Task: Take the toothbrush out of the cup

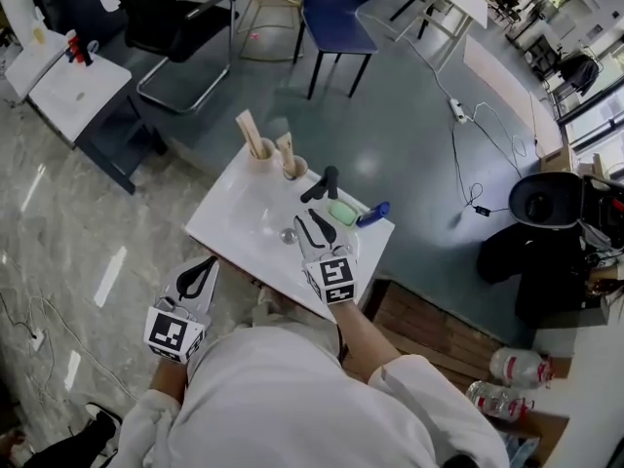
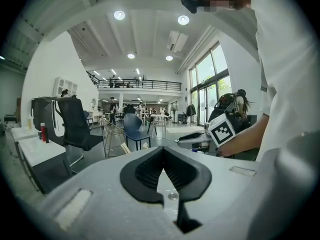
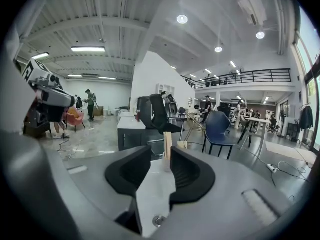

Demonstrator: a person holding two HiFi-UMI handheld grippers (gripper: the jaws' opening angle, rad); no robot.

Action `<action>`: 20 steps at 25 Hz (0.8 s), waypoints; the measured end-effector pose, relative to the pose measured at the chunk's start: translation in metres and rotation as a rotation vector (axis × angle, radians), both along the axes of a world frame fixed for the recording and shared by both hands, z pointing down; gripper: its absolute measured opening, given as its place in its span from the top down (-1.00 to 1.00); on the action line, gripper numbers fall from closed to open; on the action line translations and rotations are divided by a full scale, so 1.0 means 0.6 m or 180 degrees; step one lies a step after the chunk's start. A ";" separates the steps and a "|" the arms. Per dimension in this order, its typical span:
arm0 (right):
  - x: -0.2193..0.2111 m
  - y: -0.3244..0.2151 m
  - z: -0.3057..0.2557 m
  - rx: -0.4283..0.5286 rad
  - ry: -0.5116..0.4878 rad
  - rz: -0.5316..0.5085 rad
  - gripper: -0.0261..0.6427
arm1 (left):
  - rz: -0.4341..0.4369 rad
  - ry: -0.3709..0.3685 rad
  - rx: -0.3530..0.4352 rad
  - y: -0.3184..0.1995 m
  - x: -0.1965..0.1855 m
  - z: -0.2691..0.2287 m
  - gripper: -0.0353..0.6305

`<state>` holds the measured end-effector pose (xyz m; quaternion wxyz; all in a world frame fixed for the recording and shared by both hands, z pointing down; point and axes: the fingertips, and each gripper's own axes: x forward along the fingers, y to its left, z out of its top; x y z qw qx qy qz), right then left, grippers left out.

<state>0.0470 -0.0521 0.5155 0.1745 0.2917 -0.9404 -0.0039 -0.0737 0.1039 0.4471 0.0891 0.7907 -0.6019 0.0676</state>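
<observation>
Two cups stand at the far edge of the small white table (image 1: 237, 214). The left cup (image 1: 262, 156) holds a pale wooden toothbrush (image 1: 251, 133), and the right cup (image 1: 293, 170) holds another (image 1: 285, 151). My right gripper (image 1: 306, 219) hovers over the table's middle, short of the cups, its jaws open and empty. In the right gripper view (image 3: 160, 155) one toothbrush (image 3: 167, 143) stands far off, framed in the gap between the jaws. My left gripper (image 1: 208, 264) is shut and empty off the table's near left edge; its own view (image 2: 163, 152) shows the jaws pressed together.
On the table lie a black object (image 1: 325, 183), a green soap bar (image 1: 342, 213), a blue item (image 1: 372, 214) and a small clear ball (image 1: 288, 234). A blue chair (image 1: 336, 13) and a black chair (image 1: 175, 27) stand beyond. A white desk (image 1: 73, 91) is at the left.
</observation>
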 end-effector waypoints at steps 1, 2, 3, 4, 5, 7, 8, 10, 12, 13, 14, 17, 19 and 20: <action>-0.008 -0.019 0.006 -0.0011 0.0015 0.0000 0.55 | -0.0037 -0.0004 -0.0007 -0.008 -0.006 0.002 0.88; -0.015 -0.037 0.013 -0.0021 0.0036 0.0002 0.53 | -0.0074 -0.0007 -0.0013 -0.015 -0.012 0.005 0.88; -0.022 -0.055 0.022 -0.0034 0.0060 0.0006 0.51 | -0.0111 -0.0012 -0.0021 -0.021 -0.017 0.007 0.88; -0.029 -0.071 0.031 -0.0053 0.0083 0.0007 0.50 | -0.0148 -0.0016 -0.0035 -0.027 -0.020 0.009 0.88; -0.036 -0.086 0.039 -0.0074 0.0104 0.0007 0.48 | -0.0185 -0.0018 -0.0051 -0.032 -0.023 0.010 0.88; -0.048 -0.114 0.055 -0.0105 0.0136 0.0009 0.47 | -0.0256 -0.0020 -0.0078 -0.041 -0.027 0.012 0.88; -0.053 -0.128 0.063 -0.0117 0.0148 0.0016 0.47 | -0.0286 -0.0024 -0.0088 -0.046 -0.028 0.013 0.88; -0.063 -0.153 0.077 -0.0141 0.0178 0.0043 0.47 | -0.0341 -0.0034 -0.0105 -0.054 -0.030 0.016 0.88; -0.072 -0.174 0.090 -0.0165 0.0203 0.0059 0.46 | -0.0397 -0.0042 -0.0125 -0.058 -0.030 0.020 0.88; -0.077 -0.183 0.096 -0.0179 0.0215 0.0066 0.46 | -0.0421 -0.0048 -0.0139 -0.059 -0.031 0.023 0.88; -0.081 -0.191 0.102 -0.0198 0.0234 0.0079 0.46 | -0.0442 -0.0052 -0.0157 -0.059 -0.032 0.025 0.88; -0.092 -0.209 0.123 -0.0288 0.0301 0.0121 0.42 | -0.0505 -0.0051 -0.0229 -0.053 -0.037 0.034 0.88; -0.107 -0.218 0.132 -0.0320 0.0338 0.0130 0.40 | -0.0546 -0.0049 -0.0263 -0.052 -0.045 0.039 0.88; -0.115 -0.225 0.135 -0.0326 0.0358 0.0142 0.40 | -0.0561 -0.0047 -0.0271 -0.054 -0.050 0.041 0.88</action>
